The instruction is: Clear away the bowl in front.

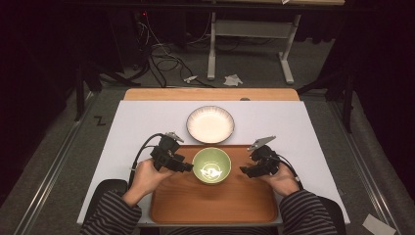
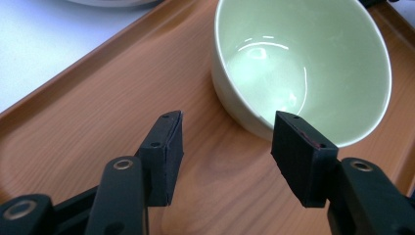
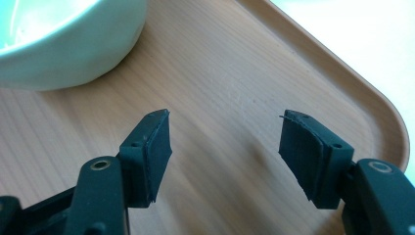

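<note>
The green bowl (image 1: 211, 165) is sitting at the far middle of the wooden tray (image 1: 186, 203), with the left tongs (image 1: 187, 167) just beside its left wall and the right tongs (image 1: 243, 170) just beside its right. Both tongs are standing open and holding nothing; in the left gripper view (image 2: 225, 147) the bowl's (image 2: 303, 68) rim is lying just beyond the right jaw, while in the right gripper view (image 3: 225, 147) the bowl (image 3: 63, 44) is off to the far left, apart from the jaws.

The likeliest slip, I am judging, is a jaw pad biting only the thin rim: the glazed wall is looking smooth and curving, so the bowl may be tipping or skating across the tray rather than lifting. Pushing from one side alone may be driving it toward the far lip of the tray, beyond which the white plate (image 1: 210, 124) is sitting near.

Room is looking generous on the near half of the tray and on the bare table (image 1: 147, 122) to either side. The tray's raised edge (image 3: 372, 103) is running close to the right tongs, limiting outward sweep there.
</note>
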The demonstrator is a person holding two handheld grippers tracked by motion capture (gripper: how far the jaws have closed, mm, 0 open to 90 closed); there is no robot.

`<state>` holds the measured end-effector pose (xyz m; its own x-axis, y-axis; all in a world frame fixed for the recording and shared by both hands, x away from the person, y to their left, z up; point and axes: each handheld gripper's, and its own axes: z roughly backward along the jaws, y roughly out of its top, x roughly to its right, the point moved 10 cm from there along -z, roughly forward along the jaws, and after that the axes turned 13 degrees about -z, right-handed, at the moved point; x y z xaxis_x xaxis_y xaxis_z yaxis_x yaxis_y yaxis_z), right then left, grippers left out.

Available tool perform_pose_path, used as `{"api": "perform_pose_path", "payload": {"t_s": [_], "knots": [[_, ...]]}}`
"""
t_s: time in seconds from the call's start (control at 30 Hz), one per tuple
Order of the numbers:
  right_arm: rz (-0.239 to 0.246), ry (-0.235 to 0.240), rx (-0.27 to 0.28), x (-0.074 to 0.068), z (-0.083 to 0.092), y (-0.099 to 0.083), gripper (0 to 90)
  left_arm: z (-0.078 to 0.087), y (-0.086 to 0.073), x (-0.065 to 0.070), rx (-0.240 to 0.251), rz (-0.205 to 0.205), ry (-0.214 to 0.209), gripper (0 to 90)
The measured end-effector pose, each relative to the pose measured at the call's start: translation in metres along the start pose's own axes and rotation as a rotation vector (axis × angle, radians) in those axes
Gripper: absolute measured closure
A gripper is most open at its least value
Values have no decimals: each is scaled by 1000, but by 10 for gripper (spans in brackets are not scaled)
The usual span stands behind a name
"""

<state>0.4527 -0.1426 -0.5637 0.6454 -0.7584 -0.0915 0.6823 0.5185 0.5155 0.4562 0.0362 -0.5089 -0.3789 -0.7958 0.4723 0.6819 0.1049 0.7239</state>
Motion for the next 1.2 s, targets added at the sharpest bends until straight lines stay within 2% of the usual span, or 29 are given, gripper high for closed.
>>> {"api": "perform_pose_path", "payload": {"t_s": [0.13, 0.2, 0.37, 0.4, 0.47, 0.5, 0.53, 0.6, 0.63, 0.67, 0.73, 0.77, 1.2], "knots": [[1, -1, 1, 0, 0, 0, 377, 2, -5, 1, -21, -19, -18, 453], [2, -2, 2, 0, 0, 0, 377, 2, -6, 2, -14, -12, -20, 452], [0, -1, 3, 0, 1, 0, 377, 2, -5, 5, 21, 27, -13, 448], [-2, -1, 2, 0, 1, 0, 377, 0, -4, 7, 48, 62, -9, 448], [-3, -1, 1, 0, 1, 0, 377, 3, -8, 7, 23, 29, -18, 448], [-2, -1, 2, 0, 1, 0, 377, 1, -4, 12, 59, 90, -17, 448], [-2, -1, 2, 0, 1, 0, 377, 1, -4, 12, 59, 90, -17, 448], [0, -1, 2, 0, 0, 0, 377, -3, 4, 17, 146, 200, 1, 447], [-3, 0, 0, 0, 1, 0, 377, 6, -15, 6, -10, -16, -27, 447], [-2, 0, 2, 0, 1, 0, 377, 7, -18, 6, -23, -30, -30, 447], [-2, 0, 3, 0, 1, 0, 377, 7, -20, 6, -25, -30, -28, 447], [-5, 0, 2, -1, 1, 0, 377, 14, -34, 0, -136, -162, -53, 447], [3, 0, 3, 0, 1, 0, 377, 10, -46, -2, -165, -217, -25, 447]]}}
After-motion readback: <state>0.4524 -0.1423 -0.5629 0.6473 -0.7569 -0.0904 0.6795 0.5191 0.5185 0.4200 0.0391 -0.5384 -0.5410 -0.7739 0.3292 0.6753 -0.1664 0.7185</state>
